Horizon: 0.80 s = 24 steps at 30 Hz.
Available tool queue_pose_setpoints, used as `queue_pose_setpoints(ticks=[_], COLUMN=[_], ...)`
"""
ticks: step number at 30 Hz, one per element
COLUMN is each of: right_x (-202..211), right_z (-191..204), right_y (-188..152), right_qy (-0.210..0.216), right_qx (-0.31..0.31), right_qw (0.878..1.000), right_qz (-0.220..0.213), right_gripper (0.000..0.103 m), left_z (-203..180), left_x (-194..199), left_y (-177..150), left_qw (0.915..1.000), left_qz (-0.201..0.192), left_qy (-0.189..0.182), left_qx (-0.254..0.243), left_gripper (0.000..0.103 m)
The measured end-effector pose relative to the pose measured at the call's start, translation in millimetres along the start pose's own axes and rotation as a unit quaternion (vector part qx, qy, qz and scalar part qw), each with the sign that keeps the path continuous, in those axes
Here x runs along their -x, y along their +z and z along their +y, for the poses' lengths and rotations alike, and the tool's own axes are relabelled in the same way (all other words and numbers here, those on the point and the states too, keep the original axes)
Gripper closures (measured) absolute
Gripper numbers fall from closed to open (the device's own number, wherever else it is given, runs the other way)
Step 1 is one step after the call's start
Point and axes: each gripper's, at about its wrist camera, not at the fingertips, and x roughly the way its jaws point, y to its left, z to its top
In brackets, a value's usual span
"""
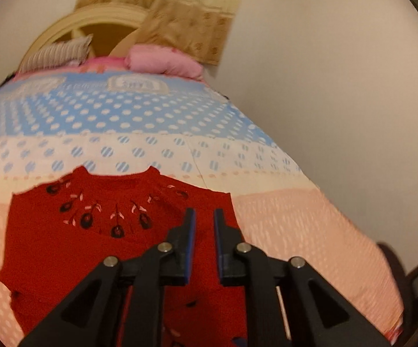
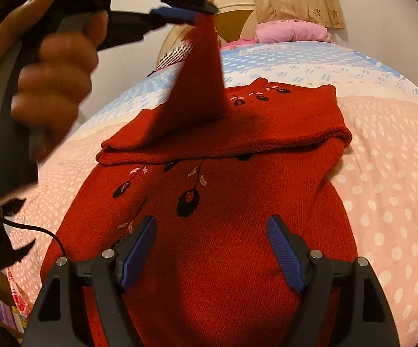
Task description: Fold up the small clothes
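Red sweater [image 2: 223, 245] is lying flat on the bed [image 2: 382, 173], on the pink dotted part of the sheet, neck end pointing away toward the pillow [image 2: 290, 31].

The right tongs [image 2: 212, 225] hang right over the lower half of it, spread wide, with nothing between the pads. Can't tell if the tips touch the knit.

The left tongs [image 2: 180, 14] are up high at the far left side, gripped by a hand [image 2: 55, 66]. A flap of the sweater rises like a tent straight up to their blue pads, so they look to be pinching it at the tip. The frame is a bit blurry there, though.

Only the right view shows that lifted flap. It also shows a folded band of knit lying across the sweater's middle, and a thin black cable [image 2: 44, 231] at the left edge.

The left view looks down its own tongs [image 1: 204, 217]. There the pads stand close with just a narrow slit, red showing through it. It also gives a clear look at the neckline and its ring of dark embroidered flowers [image 1: 116, 225].
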Motion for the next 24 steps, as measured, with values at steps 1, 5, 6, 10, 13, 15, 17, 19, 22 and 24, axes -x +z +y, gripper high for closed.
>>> queue_pose_setpoints(ticks=[1, 5, 6, 10, 13, 15, 17, 19, 22, 24], right_x=[0.9, 1.8, 1.7, 1.6, 1.1, 0.5, -0.3, -1.6, -3.0, -2.9], right_z=[-0.5, -1.2, -0.4, 0.6, 1.5, 2.6, 3.9, 6.6, 9.3, 9.7], right_y=[-0.7, -2.1, -2.0, -2.6, -3.5, -3.9, -4.0, -4.0, -4.3, -3.8], right_qy=[0.002, 0.003, 0.002, 0.000, -0.002, -0.005, -0.010, -0.018, -0.028, -0.030], right_qx=[-0.002, -0.002, -0.001, 0.001, 0.002, 0.003, 0.006, 0.010, 0.018, 0.020], right_qw=[1.000, 1.000, 1.000, 1.000, 1.000, 1.000, 1.000, 1.000, 0.999, 0.999], right_qz=[-0.002, -0.005, -0.005, -0.007, -0.006, -0.005, -0.004, -0.003, 0.000, 0.000], right_gripper=[0.024, 0.024, 0.024, 0.024, 0.024, 0.024, 0.024, 0.024, 0.024, 0.024], left_z=[-1.1, 14.9, 28.5, 91.6, 136.9, 161.1, 179.0, 188.7, 190.9, 191.1], left_x=[6.6, 44.1, 54.9, 63.6, 61.2, 55.6, 52.6, 48.8, 48.0, 44.0], left_y=[-2.1, -21.6, -30.0, -57.9, -83.6, -100.8, -114.5, -118.4, -112.3, -108.4], left_qw=[0.9999, 0.9971, 0.9958, 0.9855, 0.9753, 0.9702, 0.9697, 0.9690, 0.9722, 0.9715], left_qz=[-0.002, -0.040, -0.046, -0.016, 0.018, 0.049, 0.062, 0.063, 0.040, 0.036], left_qy=[0.005, 0.055, 0.071, 0.167, 0.220, 0.236, 0.230, 0.228, 0.213, 0.216], left_qx=[-0.010, -0.033, -0.034, -0.023, 0.002, 0.025, 0.052, 0.072, 0.088, 0.090], left_gripper=[0.078, 0.010, 0.009, 0.009, 0.009, 0.009, 0.009, 0.009, 0.009, 0.009])
